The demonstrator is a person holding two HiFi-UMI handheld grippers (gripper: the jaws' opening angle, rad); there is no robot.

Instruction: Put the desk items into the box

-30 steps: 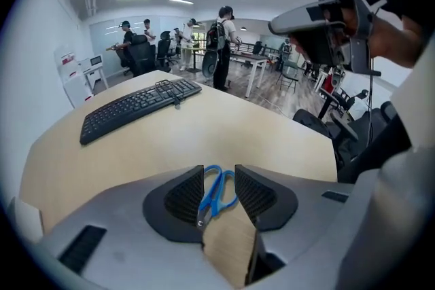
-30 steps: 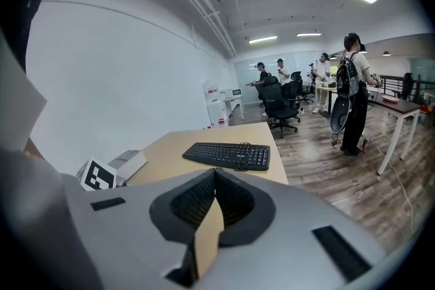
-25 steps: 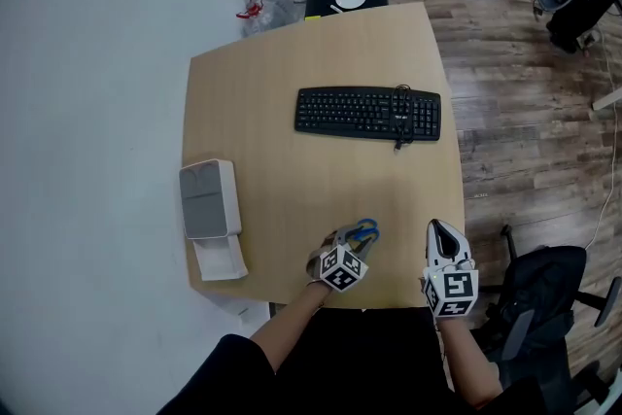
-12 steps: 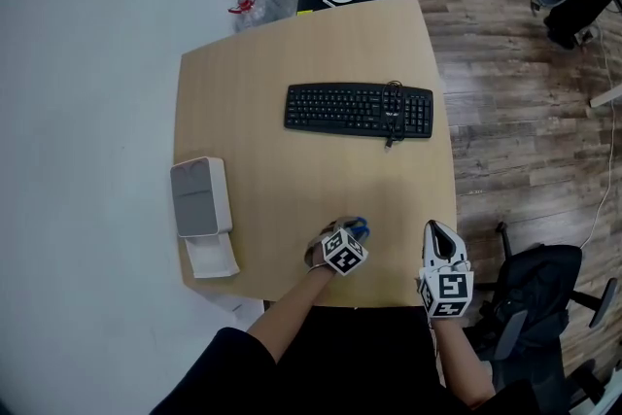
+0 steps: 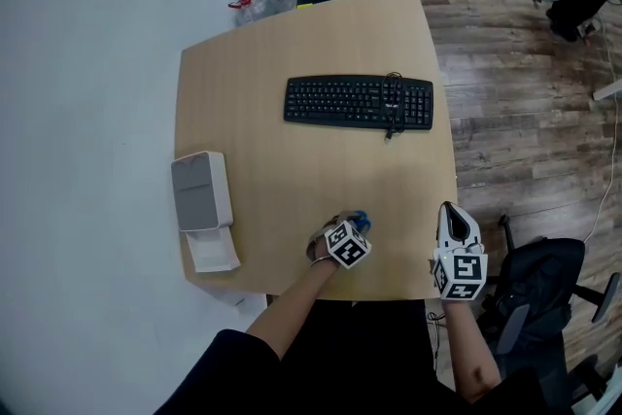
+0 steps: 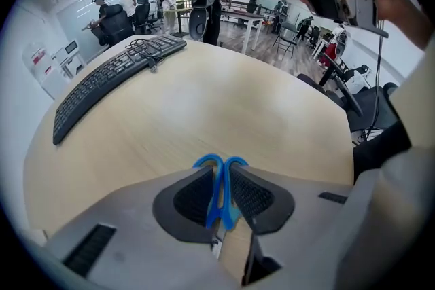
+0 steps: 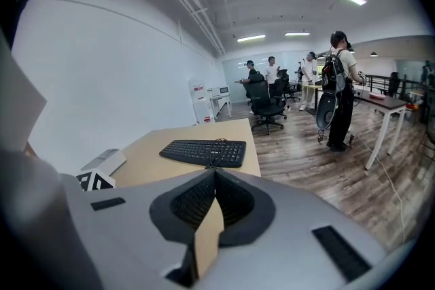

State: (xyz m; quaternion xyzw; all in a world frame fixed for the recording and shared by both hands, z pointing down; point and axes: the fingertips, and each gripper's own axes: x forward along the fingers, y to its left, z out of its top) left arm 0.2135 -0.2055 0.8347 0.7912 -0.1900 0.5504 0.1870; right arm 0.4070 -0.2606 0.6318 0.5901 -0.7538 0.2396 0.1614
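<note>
Well short of the keyboard [image 5: 358, 102], toward the person's edge of the bench [image 5: 292, 170], blue-handled scissors [image 6: 206, 161] are being pinched by the left gripper [image 5: 354, 226]. Its jaws have just been closing, and the two blue handle loops are being pressed together between the pads, with the loop tops poking out past the jaw tips. This gripper is being pointed steeply down at the bench. To the right of it, and also well nearer the person than the keyboard, the right gripper [image 7: 215, 174] is being held beside the bench's right edge, its jaws closed on each other with nothing between them. Left of the keyboard and nearer the person, a white and grey box [image 5: 202, 194] is lying at the bench's left edge.
</note>
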